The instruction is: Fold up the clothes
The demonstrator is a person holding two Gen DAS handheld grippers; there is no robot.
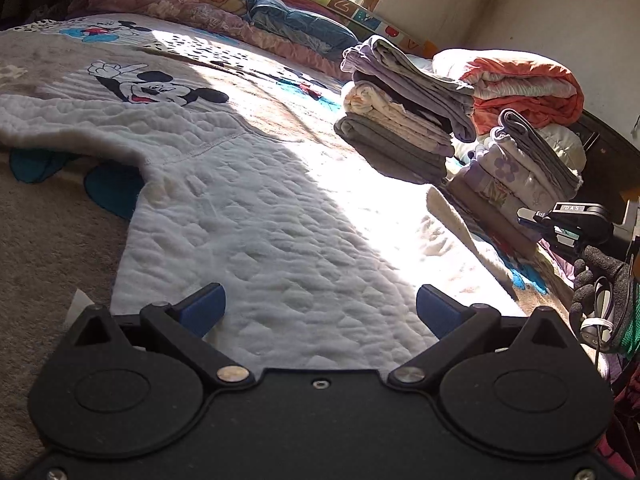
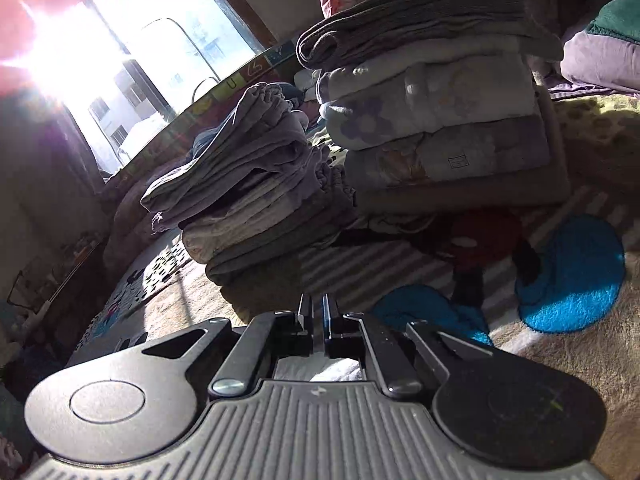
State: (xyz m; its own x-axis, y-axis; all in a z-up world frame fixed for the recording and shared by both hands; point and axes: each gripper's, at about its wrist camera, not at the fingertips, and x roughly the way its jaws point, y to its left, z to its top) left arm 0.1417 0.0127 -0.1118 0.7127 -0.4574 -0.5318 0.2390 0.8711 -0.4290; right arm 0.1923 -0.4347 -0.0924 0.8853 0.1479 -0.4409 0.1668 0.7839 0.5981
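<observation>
White garment (image 1: 256, 208) flat under spread left tongs (image 1: 320, 308), w/ hem between tips.

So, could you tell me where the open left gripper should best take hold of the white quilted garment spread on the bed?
Probably at the near hem of the white quilted garment, just ahead of the left gripper. The cloth lies flat with that free edge closest, so coming in low from the near side lets one of the blue fingers slip under it.
</observation>
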